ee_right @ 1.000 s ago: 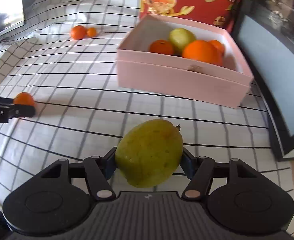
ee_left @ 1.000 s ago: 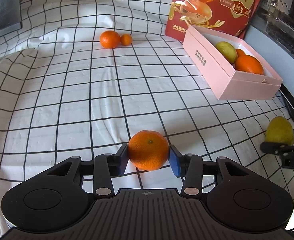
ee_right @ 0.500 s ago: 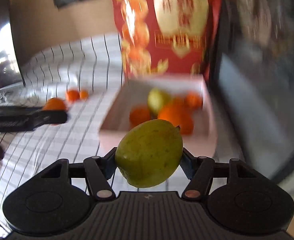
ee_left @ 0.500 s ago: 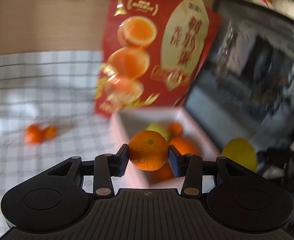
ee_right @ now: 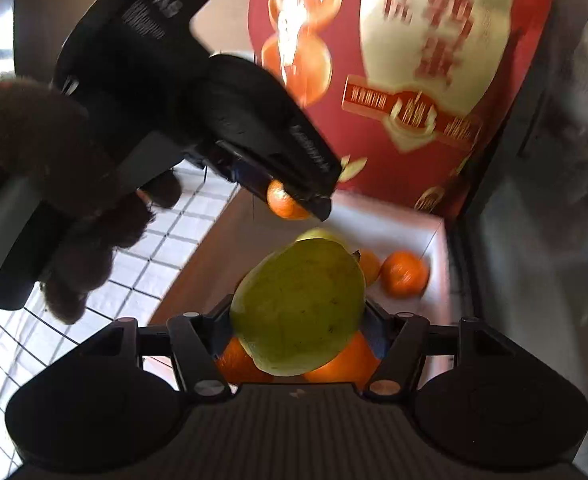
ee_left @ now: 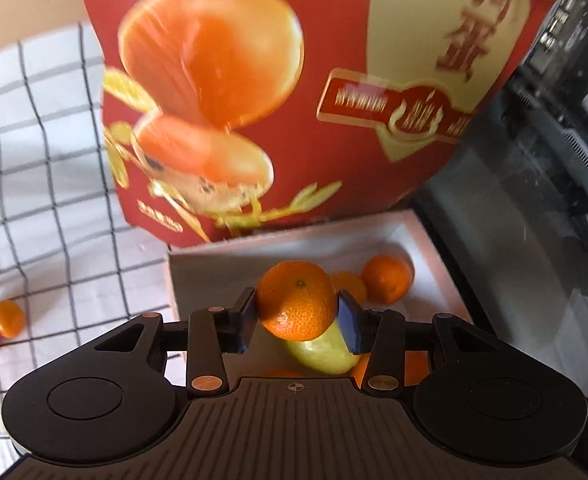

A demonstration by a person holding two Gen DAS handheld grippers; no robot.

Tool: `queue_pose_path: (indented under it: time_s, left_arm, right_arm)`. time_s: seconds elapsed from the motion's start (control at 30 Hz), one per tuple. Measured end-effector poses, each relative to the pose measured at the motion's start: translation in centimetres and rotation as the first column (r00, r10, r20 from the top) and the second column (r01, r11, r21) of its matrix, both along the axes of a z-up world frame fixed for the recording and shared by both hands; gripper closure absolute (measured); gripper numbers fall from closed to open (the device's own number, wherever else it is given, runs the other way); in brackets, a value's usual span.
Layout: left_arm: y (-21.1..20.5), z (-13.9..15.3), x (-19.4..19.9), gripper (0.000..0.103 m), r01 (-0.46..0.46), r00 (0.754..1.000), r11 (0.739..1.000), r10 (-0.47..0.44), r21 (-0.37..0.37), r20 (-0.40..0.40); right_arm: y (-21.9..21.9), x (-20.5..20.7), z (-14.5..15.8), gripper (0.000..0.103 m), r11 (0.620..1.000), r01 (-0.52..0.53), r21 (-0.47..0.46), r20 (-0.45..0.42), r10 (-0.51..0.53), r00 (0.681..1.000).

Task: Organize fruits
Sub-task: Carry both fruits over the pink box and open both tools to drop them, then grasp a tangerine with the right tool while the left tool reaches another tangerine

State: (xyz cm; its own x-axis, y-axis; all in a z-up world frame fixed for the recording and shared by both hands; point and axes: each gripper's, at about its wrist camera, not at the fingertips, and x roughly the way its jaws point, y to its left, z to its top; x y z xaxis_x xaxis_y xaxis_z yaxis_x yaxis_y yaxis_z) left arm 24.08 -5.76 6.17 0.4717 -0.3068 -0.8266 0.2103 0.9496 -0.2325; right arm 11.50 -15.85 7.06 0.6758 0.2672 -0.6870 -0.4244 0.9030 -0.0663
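My left gripper [ee_left: 295,314] is shut on a small orange [ee_left: 295,300] and hangs over the open pink box [ee_left: 172,280]. Below it in the box lie a yellow-green fruit [ee_left: 321,350] and more oranges [ee_left: 387,280]. My right gripper [ee_right: 297,320] is shut on a large green-yellow fruit [ee_right: 297,304], also above the box [ee_right: 393,220]. In the right wrist view the left gripper [ee_right: 290,200] with its orange [ee_right: 284,202] is just ahead and higher, over the box's far end. Two small oranges [ee_left: 9,318] lie on the cloth at the left.
A tall red printed carton [ee_left: 333,100] stands right behind the box. A dark appliance [ee_left: 553,160] borders the box on the right. The white checked cloth [ee_left: 34,200] spreads to the left. A dark-gloved hand [ee_right: 74,240] holds the left gripper.
Both grippers have carried their fruits from above the cloth to over the pink box. The left gripper has come in front of the right one. Neither grip has changed.
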Motion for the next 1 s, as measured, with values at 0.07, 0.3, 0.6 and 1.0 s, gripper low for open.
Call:
queue_pose_path:
  time_s: [0.07, 0.3, 0.6, 1.0]
  left_arm:
    - [0.1, -0.6, 0.0, 0.053, 0.011, 1.000, 1.000, -0.011, 0.010, -0.002]
    - [1.0, -0.3, -1.1, 0.053, 0.008, 0.996, 0.999, -0.012, 0.041, 0.092]
    - [7.4, 3.2, -6.3, 0.053, -0.121, 0.968, 0.977, 0.156, -0.177, 0.196]
    - [21.8, -1.0, -20.8, 0.054, -0.508, 0.842, 0.858, 0.514, -0.079, 0.165]
  right_arm:
    - [0.5, 0.0, -0.8, 0.039, 0.999, -0.016, -0.043, 0.033, 0.017, 0.999]
    - [2.6, 0.0, -2.0, 0.038, 0.981, -0.076, -0.178, 0.092, 0.093, 0.991]
    - [3.2, -0.8, -1.6, 0.032, 0.989, -0.084, -0.119, 0.077, 0.093, 0.993]
    - [8.4, -0.5, 3.2, 0.028, 0.997, -0.075, -0.025, 0.134, 0.078, 0.988]
